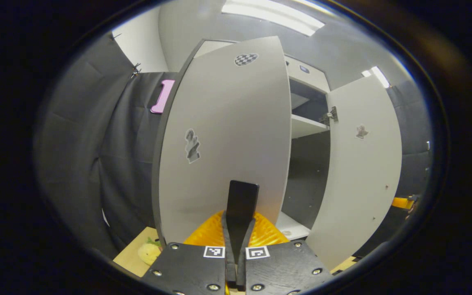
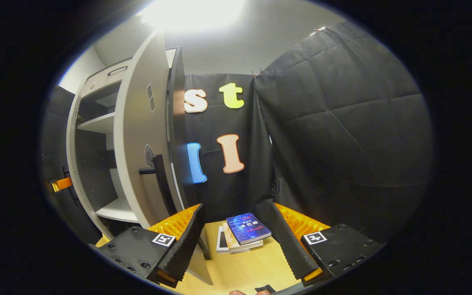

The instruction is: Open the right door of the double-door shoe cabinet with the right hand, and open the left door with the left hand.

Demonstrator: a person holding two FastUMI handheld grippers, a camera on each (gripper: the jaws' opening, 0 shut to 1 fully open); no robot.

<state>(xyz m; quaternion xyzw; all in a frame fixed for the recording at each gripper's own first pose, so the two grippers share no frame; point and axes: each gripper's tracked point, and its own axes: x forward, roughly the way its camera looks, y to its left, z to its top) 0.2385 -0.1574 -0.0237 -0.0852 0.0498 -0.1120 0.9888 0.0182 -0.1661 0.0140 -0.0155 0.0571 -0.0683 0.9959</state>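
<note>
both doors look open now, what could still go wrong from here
1. The left gripper sits shut right against the left door; pushing on could strain the hinge.
2. The right gripper hangs open beside the right door, whose lower edge could catch a finger.
3. Lowering it may knock the books on the floor.

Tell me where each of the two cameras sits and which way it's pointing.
Left gripper view: rides on the left gripper, facing the open left door close up; its own fingers are closed together against the door.
Right gripper view: rides on the right gripper, fingers apart, looking past the right door at the cloth wall and books on the floor.
Shared: the shoe cabinet's shelves and the right door.
</note>
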